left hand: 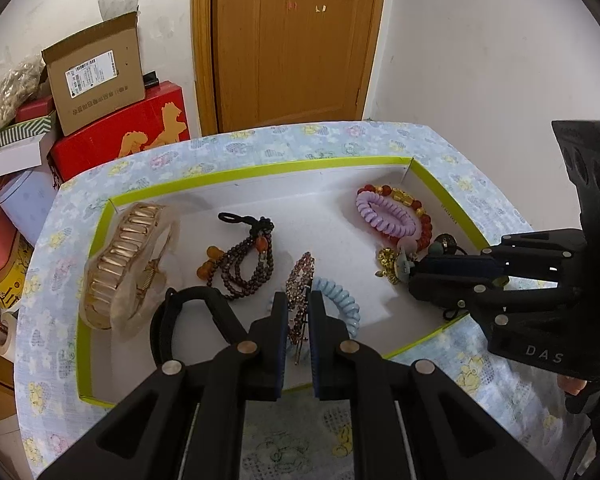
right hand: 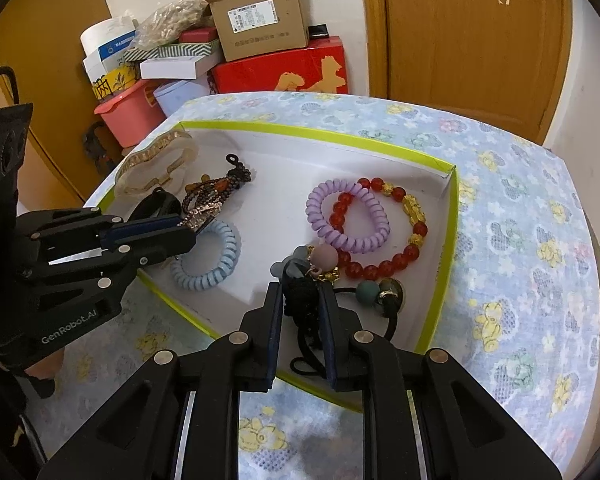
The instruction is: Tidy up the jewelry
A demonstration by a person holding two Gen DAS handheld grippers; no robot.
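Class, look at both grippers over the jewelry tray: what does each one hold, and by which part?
The left gripper pinches the rhinestone hair clip at its near end. The right gripper clamps the black tassel charm on its knotted body.

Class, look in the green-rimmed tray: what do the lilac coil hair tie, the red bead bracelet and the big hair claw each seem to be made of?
Lilac coil hair tie: likely soft plastic, matte, moulded in a spiral.
Red bead bracelet: glossy translucent beads, glass or resin, with gold-coloured spacers that look metallic.
Hair claw: clear, amber-tinted plastic with shiny gold-toned bars; a metal spring shows.
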